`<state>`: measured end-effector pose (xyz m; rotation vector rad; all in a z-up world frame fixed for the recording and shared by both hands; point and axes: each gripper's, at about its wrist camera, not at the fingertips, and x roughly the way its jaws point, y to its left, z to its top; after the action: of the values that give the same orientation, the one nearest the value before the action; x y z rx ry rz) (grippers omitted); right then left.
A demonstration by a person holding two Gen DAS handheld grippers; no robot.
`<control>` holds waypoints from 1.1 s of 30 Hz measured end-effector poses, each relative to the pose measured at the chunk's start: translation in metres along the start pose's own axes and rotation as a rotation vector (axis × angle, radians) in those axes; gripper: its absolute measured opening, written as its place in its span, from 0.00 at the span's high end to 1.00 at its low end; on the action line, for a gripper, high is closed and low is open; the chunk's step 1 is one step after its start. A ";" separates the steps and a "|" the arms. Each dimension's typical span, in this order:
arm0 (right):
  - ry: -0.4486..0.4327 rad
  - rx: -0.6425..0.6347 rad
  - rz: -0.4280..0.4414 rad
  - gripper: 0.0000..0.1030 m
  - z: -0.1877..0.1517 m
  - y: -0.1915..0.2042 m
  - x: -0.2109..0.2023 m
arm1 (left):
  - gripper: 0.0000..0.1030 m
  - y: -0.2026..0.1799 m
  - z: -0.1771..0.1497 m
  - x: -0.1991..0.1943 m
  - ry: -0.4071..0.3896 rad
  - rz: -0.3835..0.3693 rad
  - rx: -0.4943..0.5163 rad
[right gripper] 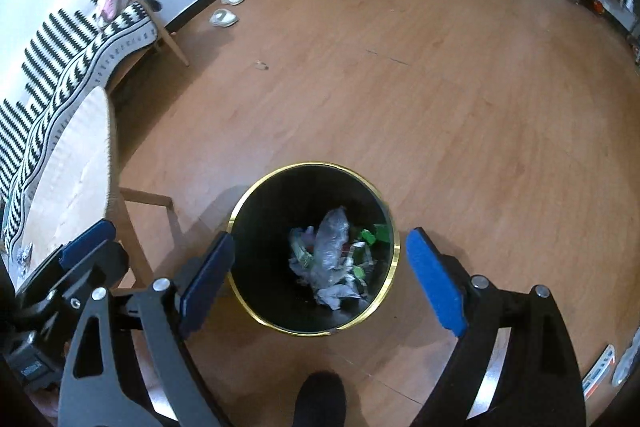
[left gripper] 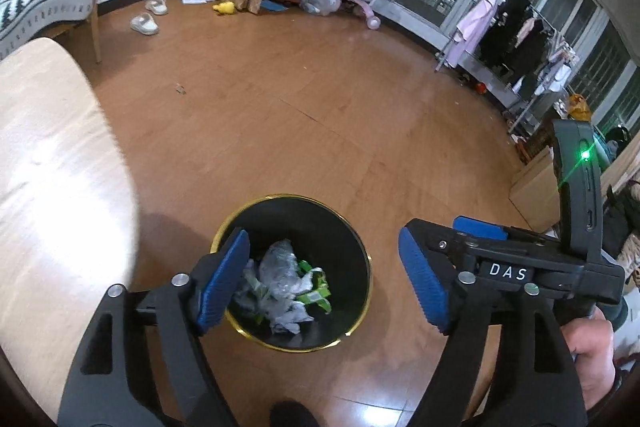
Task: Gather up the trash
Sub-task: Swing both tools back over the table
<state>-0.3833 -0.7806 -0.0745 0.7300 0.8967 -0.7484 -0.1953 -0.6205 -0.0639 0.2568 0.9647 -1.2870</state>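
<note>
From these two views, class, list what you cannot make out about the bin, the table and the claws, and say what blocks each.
- Bin near-left rim: left wrist view, hidden behind the left claw finger.
- Trash wrappers: print too small in both views.
- Table top: right wrist view, near end hidden by the left claw; a small item there is too small to name.
- Right claw: open, nothing between its pads.
- Dark shape at the bottom edge: cut off.

Right gripper (right gripper: 320,279) gapes empty over the bin (right gripper: 256,203) — crumpled trash (right gripper: 332,259) inside.
</note>
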 end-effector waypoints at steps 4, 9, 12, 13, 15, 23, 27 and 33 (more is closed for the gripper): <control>-0.016 -0.057 0.038 0.17 0.005 0.044 -0.001 | 0.14 0.034 0.002 -0.039 -0.051 0.082 -0.025; -0.032 -0.165 0.119 0.17 0.008 0.136 0.003 | 0.12 0.115 -0.003 -0.100 -0.112 0.218 -0.133; -0.024 -0.246 0.172 0.17 0.005 0.201 0.009 | 0.12 0.178 -0.014 -0.143 -0.133 0.322 -0.223; -0.020 -0.270 0.192 0.17 0.003 0.222 0.011 | 0.12 0.198 -0.017 -0.158 -0.145 0.352 -0.250; -0.012 -0.345 0.236 0.17 -0.006 0.280 0.016 | 0.12 0.243 -0.029 -0.194 -0.179 0.414 -0.319; 0.055 -0.716 0.375 0.17 -0.076 0.479 0.041 | 0.12 0.403 -0.090 -0.322 -0.205 0.668 -0.438; 0.059 -0.919 0.442 0.17 -0.107 0.575 0.048 | 0.12 0.475 -0.114 -0.373 -0.164 0.722 -0.409; 0.060 -1.159 0.478 0.17 -0.152 0.688 0.072 | 0.12 0.535 -0.121 -0.386 -0.074 0.702 -0.287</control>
<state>0.1438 -0.3089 -0.0417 -0.0915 0.9785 0.2652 0.2364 -0.1079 -0.0387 0.2870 0.8723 -0.5075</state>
